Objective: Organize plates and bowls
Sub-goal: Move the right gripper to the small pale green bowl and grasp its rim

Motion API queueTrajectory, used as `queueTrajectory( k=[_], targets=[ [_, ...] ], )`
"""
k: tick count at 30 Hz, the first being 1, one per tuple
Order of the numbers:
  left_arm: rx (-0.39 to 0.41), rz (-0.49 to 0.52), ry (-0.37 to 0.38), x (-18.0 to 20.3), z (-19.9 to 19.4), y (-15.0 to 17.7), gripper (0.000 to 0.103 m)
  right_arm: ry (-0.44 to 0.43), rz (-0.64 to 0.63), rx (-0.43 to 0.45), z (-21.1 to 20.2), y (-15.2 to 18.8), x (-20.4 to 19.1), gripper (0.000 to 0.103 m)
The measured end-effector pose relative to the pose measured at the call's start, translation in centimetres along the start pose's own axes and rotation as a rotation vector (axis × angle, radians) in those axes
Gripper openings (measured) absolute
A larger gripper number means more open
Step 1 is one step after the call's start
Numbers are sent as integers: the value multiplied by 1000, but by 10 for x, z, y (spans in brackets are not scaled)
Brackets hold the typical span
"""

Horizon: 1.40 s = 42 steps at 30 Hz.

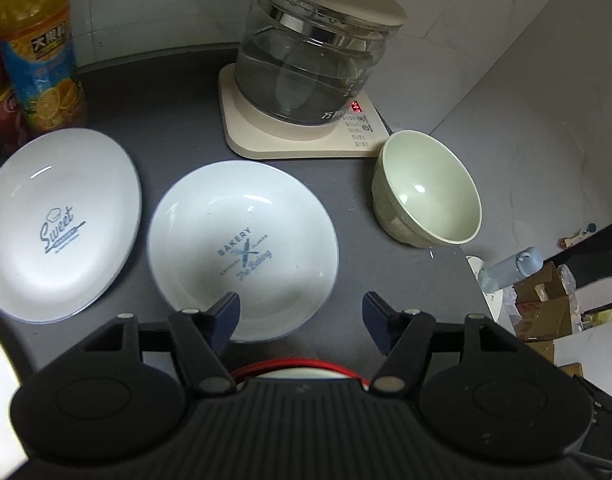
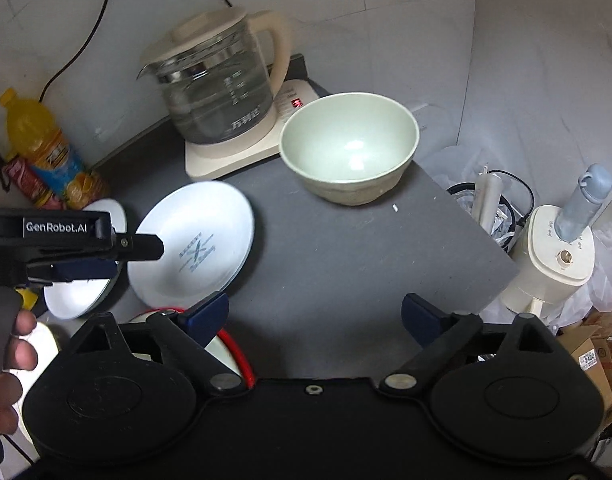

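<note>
A dark grey table carries two white printed plates side by side, a pale green bowl near its corner, a kettle base behind, and — far left — a juice bottle.

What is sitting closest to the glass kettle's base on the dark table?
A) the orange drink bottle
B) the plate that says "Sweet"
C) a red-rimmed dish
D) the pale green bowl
D: the pale green bowl stands right by the corner of the kettle's cream base, while the "Sweet" plate and orange drink bottle lie farther off.
</note>
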<state>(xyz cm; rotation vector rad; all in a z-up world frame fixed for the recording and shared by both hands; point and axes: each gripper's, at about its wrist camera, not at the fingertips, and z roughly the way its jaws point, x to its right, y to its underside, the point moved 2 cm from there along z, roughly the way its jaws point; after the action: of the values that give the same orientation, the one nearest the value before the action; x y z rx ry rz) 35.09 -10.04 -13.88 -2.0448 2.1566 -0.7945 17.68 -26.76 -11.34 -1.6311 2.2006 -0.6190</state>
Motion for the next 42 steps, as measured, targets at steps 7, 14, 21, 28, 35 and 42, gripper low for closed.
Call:
queueTrajectory(
  k=[7,14,21,28,35,42],
  targets=[
    [10,-14,-5,26,17,-13,66,-2,20,1,14,-19,28,94],
    [20,-31,21,51,36,-27,66,-47,63,8,31,-44,59,85],
    [21,-72,16,68,64,-44,65,-79,91,-13,61,-72,83,74],
    [23,-116,5,75,94,-58,63,-103,96,-38,94,-96,94,74],
    [-3,-140,-30,82,124,-68,62,-79,87,-51,125,-112,101,76],
    [-23,-156,-61,82,148,-74,62,-49,91,-116,155,-118,108,75]
  ],
)
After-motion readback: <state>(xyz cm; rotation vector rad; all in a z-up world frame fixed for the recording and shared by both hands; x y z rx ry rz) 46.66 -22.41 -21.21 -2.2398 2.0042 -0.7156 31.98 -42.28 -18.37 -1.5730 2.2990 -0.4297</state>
